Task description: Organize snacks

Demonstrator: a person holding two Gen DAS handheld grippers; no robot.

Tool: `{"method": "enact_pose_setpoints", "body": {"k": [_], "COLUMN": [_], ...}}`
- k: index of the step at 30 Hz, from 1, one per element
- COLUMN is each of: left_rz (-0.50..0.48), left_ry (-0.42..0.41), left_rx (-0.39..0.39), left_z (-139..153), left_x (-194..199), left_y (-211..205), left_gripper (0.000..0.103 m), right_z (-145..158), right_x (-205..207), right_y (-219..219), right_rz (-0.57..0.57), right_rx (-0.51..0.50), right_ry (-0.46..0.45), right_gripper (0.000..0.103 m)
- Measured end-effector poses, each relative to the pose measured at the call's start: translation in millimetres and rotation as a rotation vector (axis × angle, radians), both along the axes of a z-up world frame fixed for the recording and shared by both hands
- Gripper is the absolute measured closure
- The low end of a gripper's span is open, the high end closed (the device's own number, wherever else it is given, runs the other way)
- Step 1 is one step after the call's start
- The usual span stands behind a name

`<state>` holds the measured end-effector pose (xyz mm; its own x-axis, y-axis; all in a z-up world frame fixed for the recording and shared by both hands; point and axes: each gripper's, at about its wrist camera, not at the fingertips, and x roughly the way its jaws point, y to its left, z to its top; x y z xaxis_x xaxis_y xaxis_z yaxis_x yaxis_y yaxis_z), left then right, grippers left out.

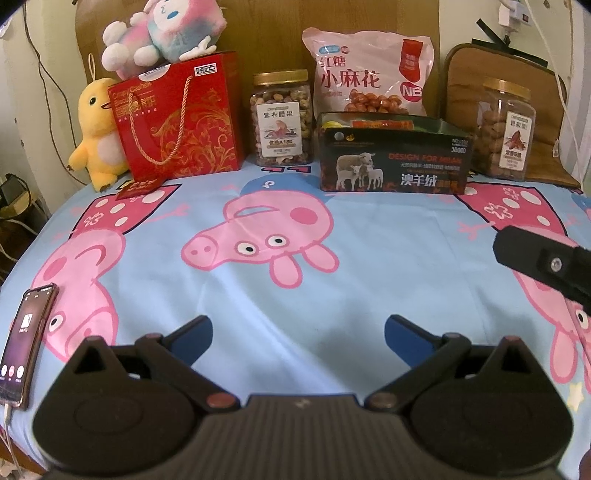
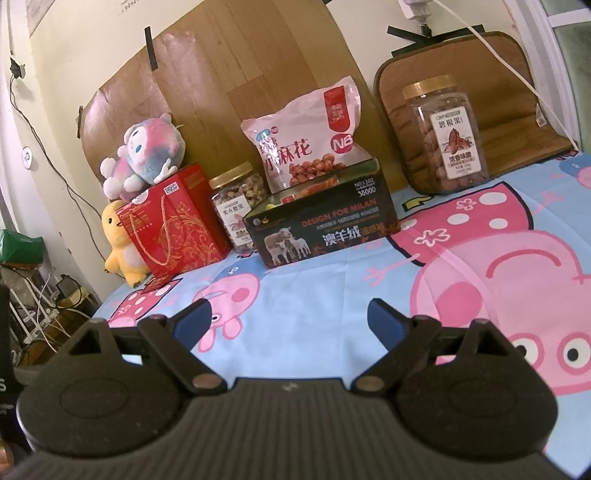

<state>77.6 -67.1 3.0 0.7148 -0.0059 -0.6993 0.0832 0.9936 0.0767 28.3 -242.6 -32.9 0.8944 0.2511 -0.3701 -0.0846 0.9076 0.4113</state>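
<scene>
Along the far edge of the bed stand a red gift bag, a jar of mixed nuts, a pink snack pouch, a dark open box holding packets, and a jar of pecans. My left gripper hovers open over the sheet, well short of them. My right gripper is open too, empty, aimed toward the box. Part of the right gripper's black body shows at the left wrist view's right edge.
A yellow plush duck and a pink-blue plush sit by and on the red bag. A phone lies on the bed's left edge with a cable. A brown cushion leans behind the pecan jar. Cables hang left of the bed.
</scene>
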Motion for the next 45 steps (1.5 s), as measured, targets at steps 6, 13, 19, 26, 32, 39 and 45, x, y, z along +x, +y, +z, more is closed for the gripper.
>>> {"method": "enact_pose_setpoints", "body": {"k": [6, 13, 19, 26, 32, 39, 45], "left_rz": [0.005, 0.007, 0.006, 0.011, 0.013, 0.016, 0.014], "left_ry": [0.002, 0.004, 0.009, 0.011, 0.006, -0.001, -0.004], "left_rx": [0.004, 0.005, 0.003, 0.000, -0.002, -0.003, -0.005], "left_z": [-0.6, -0.8, -1.1, -2.4, -1.7, -0.1, 0.3], "left_x": [1.3, 1.7, 2.4, 4.0, 4.0, 2.8, 1.6], "left_y": [-0.5, -0.8, 0.1, 2.0, 3.5, 4.0, 3.0], "left_gripper": [0.000, 0.000, 0.000, 0.000, 0.000, 0.000, 0.000], "right_z": [0.3, 1.0, 0.9, 0.1, 0.1, 0.3, 0.7], "right_x": [0.0, 0.4, 0.7, 1.4, 1.9, 1.6, 0.2], "right_y": [-0.1, 0.3, 1.1, 1.3, 0.9, 0.4, 0.2], "right_rz": [-0.006, -0.005, -0.005, -0.005, -0.007, -0.013, -0.015], "right_rx": [0.003, 0.003, 0.001, 0.000, 0.000, 0.000, -0.001], "right_ry": [-0.001, 0.000, -0.001, 0.001, -0.002, -0.003, -0.008], "right_gripper": [0.010, 0.010, 0.010, 0.010, 0.010, 0.010, 0.010]}}
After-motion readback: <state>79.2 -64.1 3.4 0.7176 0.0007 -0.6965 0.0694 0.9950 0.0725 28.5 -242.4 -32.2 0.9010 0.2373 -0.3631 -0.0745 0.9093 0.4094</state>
